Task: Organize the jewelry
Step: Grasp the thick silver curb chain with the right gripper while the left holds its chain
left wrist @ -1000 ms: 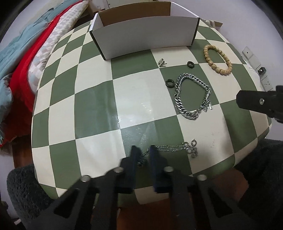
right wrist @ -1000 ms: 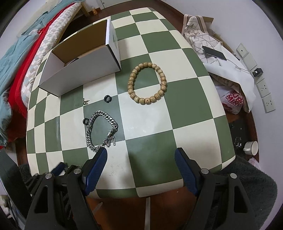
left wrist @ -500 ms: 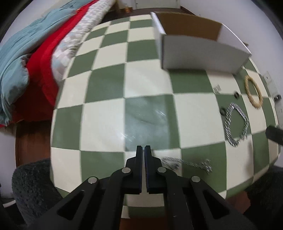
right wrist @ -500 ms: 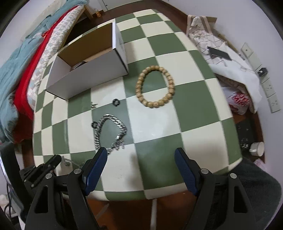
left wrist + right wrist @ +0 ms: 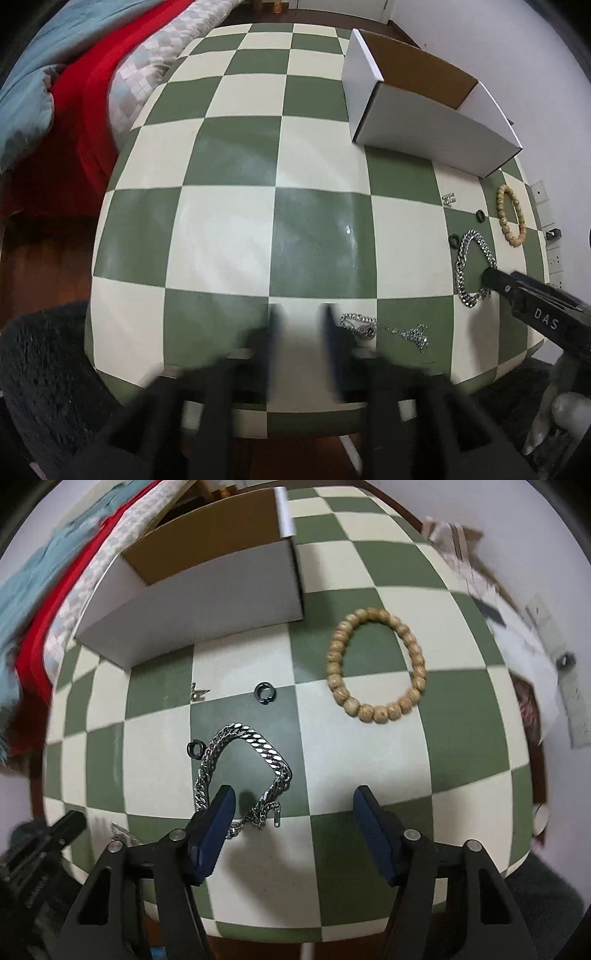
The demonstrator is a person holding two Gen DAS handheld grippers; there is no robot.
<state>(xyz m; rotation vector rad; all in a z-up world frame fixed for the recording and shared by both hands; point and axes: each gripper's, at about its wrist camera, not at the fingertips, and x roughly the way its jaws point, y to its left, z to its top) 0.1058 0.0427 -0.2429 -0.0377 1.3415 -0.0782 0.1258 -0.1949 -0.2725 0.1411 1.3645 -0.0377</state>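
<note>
Right wrist view: my right gripper (image 5: 291, 806) is spread wide and empty, low over the near edge of the checkered table (image 5: 461, 716). Its left finger sits above the near end of the heavy silver chain bracelet (image 5: 243, 768); I cannot tell if it touches. I judge that I am lining up on this chain for a pick.

Left wrist view: my left gripper (image 5: 297, 332) is blurred. Its fingers stand apart with nothing between them, at the near edge. The thin chain (image 5: 384, 330) lies flat just beside its right finger, not held.

Other loose pieces on the table:
- wooden bead bracelet (image 5: 376, 664), toward the right edge, well apart from the chain
- two dark rings (image 5: 264, 693), one touching or almost touching the heavy chain's far-left bend
- small metal clip-like piece (image 5: 197, 693), in front of the box

White cardboard box (image 5: 207, 602) stands open at the far left corner, presumably the destination. Only its brown inner wall shows, so I cannot tell what it contains.

Judgement: sorting is at an early stage, with every visible piece outside the box.
</note>
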